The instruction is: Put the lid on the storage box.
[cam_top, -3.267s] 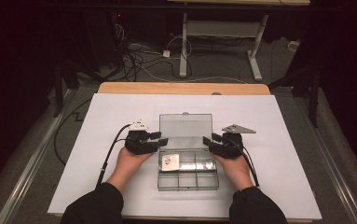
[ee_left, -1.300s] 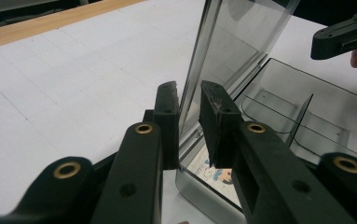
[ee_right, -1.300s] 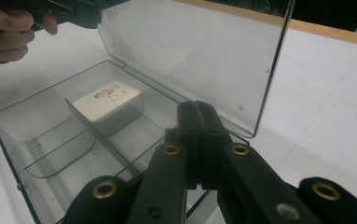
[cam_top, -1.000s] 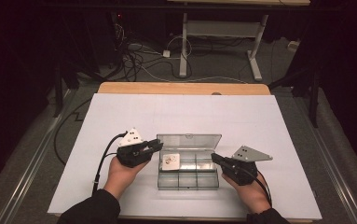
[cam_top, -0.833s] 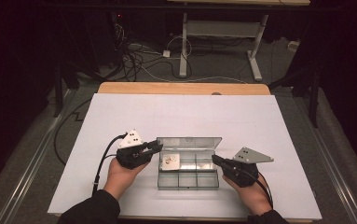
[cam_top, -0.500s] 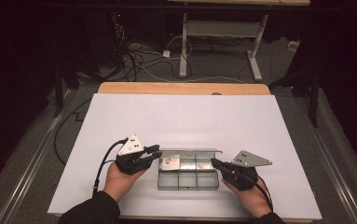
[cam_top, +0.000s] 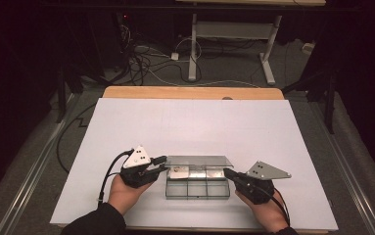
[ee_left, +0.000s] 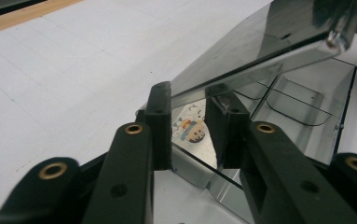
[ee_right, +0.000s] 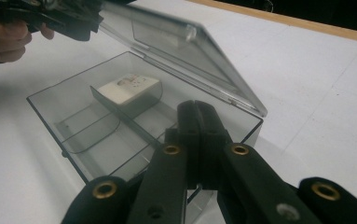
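Your left gripper has its jaws a little apart at the left end of the clear box, maybe just touching the half-shut lid. Your right gripper, jaws together, steadies the right end. Next, push the lid down flat.

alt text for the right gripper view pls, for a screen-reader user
A clear plastic box sits on a white table, its hinged lid half lowered over the divided compartments; one holds a small white item. The right gripper, jaws shut together, rests at the box's near end, while the left gripper is at the lid's far corner.
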{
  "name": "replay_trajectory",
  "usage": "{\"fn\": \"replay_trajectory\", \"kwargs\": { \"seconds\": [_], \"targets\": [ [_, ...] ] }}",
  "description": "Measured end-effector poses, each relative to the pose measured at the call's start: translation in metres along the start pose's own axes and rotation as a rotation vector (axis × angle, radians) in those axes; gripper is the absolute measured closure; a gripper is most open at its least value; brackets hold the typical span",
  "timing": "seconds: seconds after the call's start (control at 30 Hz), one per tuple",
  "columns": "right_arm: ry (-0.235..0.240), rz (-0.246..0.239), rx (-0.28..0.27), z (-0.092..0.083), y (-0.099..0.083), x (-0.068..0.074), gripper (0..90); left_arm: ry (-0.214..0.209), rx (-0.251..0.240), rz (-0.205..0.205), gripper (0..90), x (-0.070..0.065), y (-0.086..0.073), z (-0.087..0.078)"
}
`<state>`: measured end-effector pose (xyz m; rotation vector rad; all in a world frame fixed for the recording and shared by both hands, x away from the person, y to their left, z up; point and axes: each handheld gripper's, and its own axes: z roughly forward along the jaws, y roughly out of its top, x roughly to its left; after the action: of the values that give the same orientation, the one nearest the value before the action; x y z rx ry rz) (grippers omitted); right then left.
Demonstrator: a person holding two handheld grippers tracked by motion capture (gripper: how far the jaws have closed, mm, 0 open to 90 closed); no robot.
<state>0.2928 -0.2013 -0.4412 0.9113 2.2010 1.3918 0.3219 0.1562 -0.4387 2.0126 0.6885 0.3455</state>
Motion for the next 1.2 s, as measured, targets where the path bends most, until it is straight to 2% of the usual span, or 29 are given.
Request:
{"fn": "replay_trajectory", "kwargs": {
  "seconds": [0.4, 0.6, 0.67, 0.73, 0.8, 0.93, 1.0, 1.1, 1.2],
  "targets": [
    [0.002, 0.002, -0.003, -0.001, 0.000, 0.002, 90.0, -0.018, 0.030, 0.000, 69.1, -0.007, -0.008, -0.006],
    [0.009, 0.002, 0.009, 0.000, -0.002, 0.003, 90.0, -0.031, 0.049, -0.038, 64.8, -0.009, -0.018, -0.014],
    [0.011, 0.001, 0.012, 0.000, -0.003, 0.003, 90.0, -0.055, 0.048, -0.080, 64.7, -0.010, -0.024, -0.018],
    [0.011, 0.003, 0.016, 0.000, -0.004, 0.004, 90.0, -0.070, 0.063, -0.081, 64.9, -0.014, -0.028, -0.020],
    [0.011, 0.001, 0.019, 0.000, -0.004, 0.004, 90.0, -0.085, 0.060, -0.079, 68.4, -0.018, -0.028, -0.020],
    [0.008, 0.001, 0.024, -0.001, -0.006, 0.005, 90.0, -0.123, 0.033, -0.084, 82.9, -0.020, -0.024, -0.016],
    [0.006, 0.001, 0.031, -0.001, -0.007, 0.005, 90.0, -0.135, 0.030, -0.084, 86.3, -0.020, -0.023, -0.012],
    [0.004, 0.006, 0.035, -0.003, -0.009, 0.004, 90.0, -0.148, 0.016, -0.086, 86.5, -0.021, -0.021, -0.009],
    [0.000, 0.017, 0.037, -0.005, -0.012, 0.003, 90.0, -0.158, 0.027, -0.076, 86.5, -0.023, -0.021, -0.006]
  ]
}}
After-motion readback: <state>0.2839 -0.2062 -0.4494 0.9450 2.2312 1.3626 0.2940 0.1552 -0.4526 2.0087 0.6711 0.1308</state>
